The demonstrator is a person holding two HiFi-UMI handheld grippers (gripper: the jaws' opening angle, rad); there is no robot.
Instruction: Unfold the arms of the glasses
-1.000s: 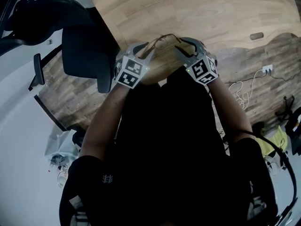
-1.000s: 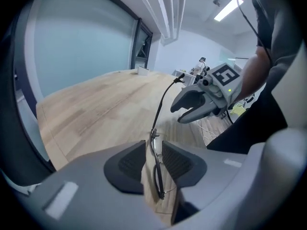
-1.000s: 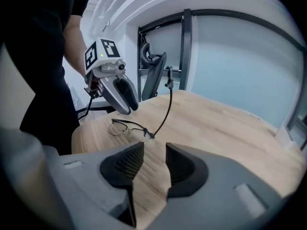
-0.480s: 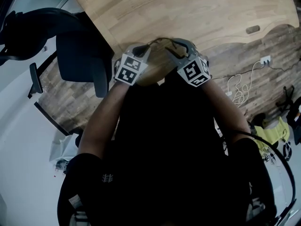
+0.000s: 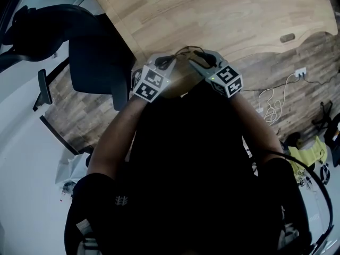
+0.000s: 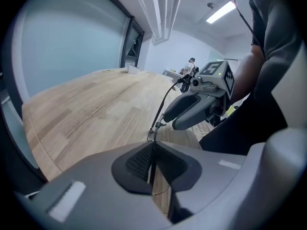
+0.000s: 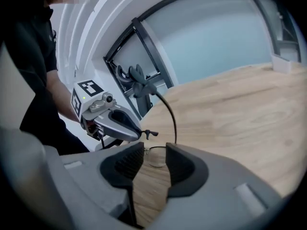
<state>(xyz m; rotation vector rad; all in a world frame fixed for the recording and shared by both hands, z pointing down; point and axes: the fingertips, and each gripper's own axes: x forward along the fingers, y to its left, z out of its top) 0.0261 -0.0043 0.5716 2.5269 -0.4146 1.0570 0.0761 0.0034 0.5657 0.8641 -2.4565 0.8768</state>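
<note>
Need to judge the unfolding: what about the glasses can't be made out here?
Right gripper view: right gripper jaws cover the lens edges and hinge of the glasses.
Left gripper view: left gripper jaws closing on a thin frame piece; they hide which.
Head view: hinges and arm angle too small, dark.

Glasses: in your head view a thin wire between the grippers, too small to tell lens from arm.
Left gripper, jaws closing on that wire: the pinched stretch is hidden.
Right gripper: lens rim between the jaws, its sides behind the pads; whether they press it you cannot tell.
Chair, upper left: cut by the frame edge.
Dark item on the table, upper right: too small to name.
</note>
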